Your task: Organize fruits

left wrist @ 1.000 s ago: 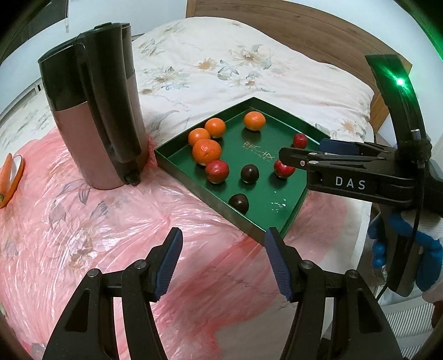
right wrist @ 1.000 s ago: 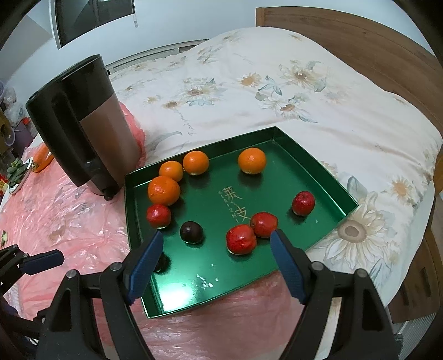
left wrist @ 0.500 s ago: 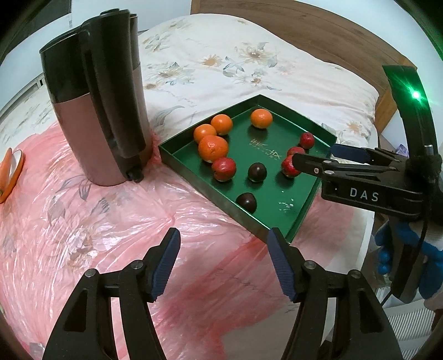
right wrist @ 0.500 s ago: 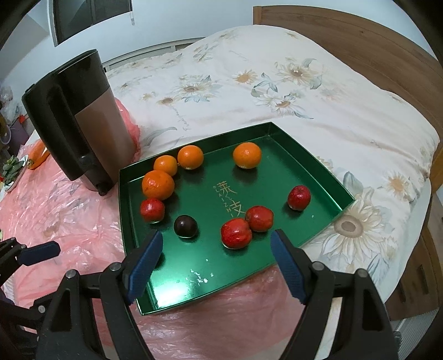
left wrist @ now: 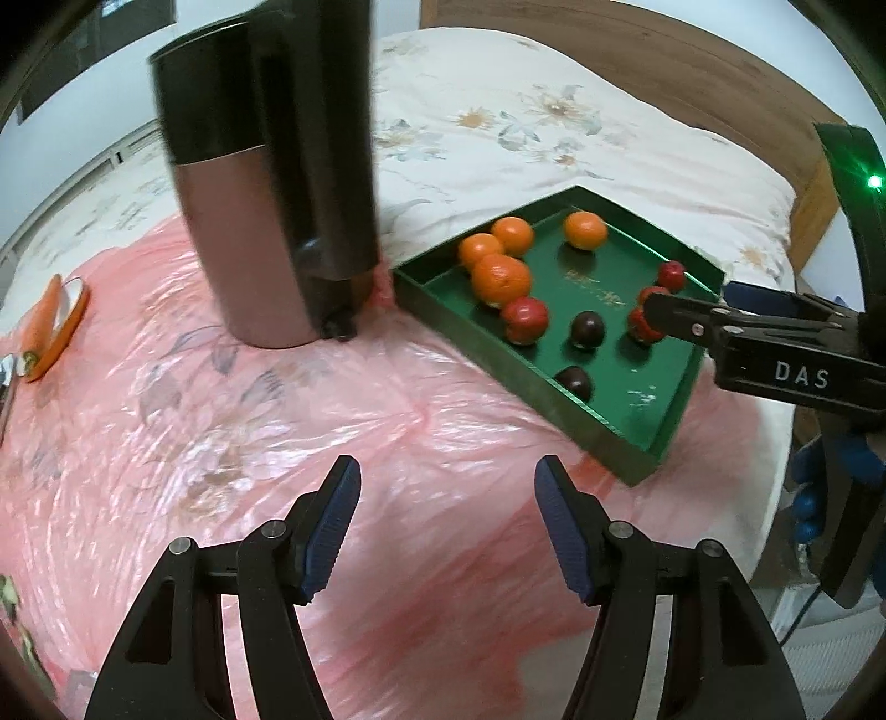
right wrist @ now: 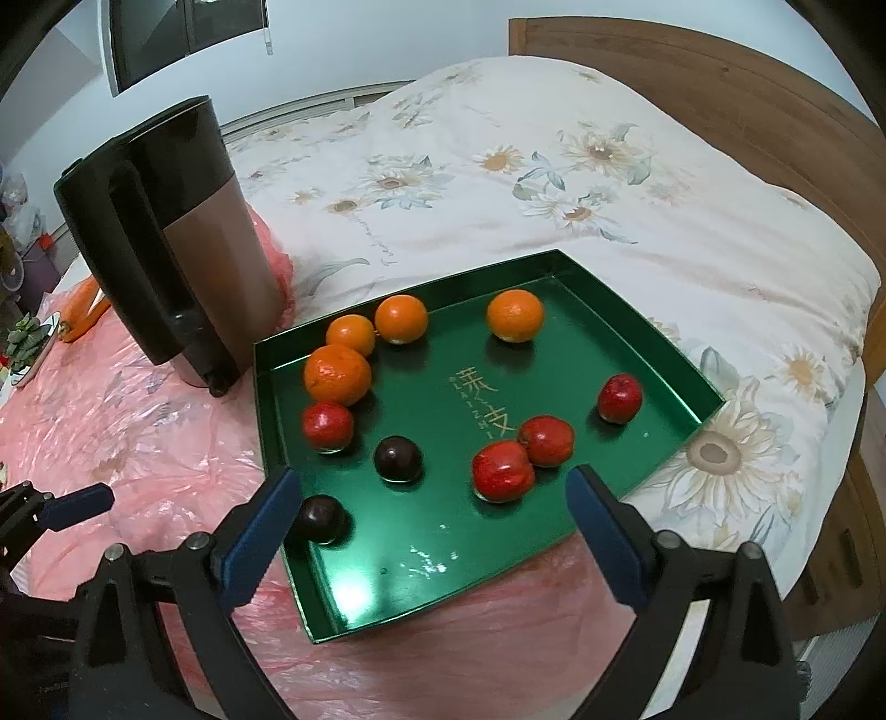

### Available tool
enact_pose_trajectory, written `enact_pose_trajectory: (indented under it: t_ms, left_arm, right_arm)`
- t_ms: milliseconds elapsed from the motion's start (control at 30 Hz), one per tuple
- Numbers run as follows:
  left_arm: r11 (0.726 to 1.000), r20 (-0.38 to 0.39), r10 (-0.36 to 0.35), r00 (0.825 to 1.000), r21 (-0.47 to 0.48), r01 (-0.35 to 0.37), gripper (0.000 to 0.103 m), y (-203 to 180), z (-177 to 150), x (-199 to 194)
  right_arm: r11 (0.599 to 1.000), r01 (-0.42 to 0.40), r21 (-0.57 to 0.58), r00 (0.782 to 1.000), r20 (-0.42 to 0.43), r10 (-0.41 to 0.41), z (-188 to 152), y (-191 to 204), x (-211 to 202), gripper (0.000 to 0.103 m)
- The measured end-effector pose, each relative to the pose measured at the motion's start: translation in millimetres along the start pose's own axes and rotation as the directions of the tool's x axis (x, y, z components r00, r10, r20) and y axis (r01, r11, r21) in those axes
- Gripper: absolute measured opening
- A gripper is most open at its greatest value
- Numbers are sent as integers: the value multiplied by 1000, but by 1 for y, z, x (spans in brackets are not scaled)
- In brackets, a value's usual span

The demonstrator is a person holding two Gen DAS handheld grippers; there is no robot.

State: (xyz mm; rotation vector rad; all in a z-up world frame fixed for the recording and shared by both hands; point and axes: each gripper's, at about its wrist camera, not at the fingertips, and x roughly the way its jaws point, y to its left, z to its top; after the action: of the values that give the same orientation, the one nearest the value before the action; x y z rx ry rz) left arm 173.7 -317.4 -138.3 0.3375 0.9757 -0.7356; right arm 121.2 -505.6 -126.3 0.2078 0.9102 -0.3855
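Ten fruits — green tray (right wrist: 653,343)

Ahead of us lies a bed (right wrist: 637,183) with a floral quilt (right wrist: 443,166), its wooden headboard (right wrist: 720,94) to the right, pale walls (right wrist: 360,39) beyond.

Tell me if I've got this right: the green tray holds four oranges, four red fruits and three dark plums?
Not quite. The right wrist view shows only two dark plums in the green tray; the four oranges and four red fruits are right.
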Motion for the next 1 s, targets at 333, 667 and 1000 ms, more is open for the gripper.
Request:
enact_pose_trajectory:
  t_ms: [333,667,1000]
  left_arm:
    - [989,-36,64,997,-133,-68,60,56,-23,-7]
    - [965,-33,136,990,-221,-140,60,98,-47,-21]
    - [947,14,205,979,-255,-195,60,125,-68,-54]
  right_arm:
    - [996,-49,-74,999,-4,49,-9,40,-1,103]
    - [977,-116,-177,993,5,119,-17,101,-6,103]
    - [969,-146,-200,988,24,154,-33,147,-11,103]
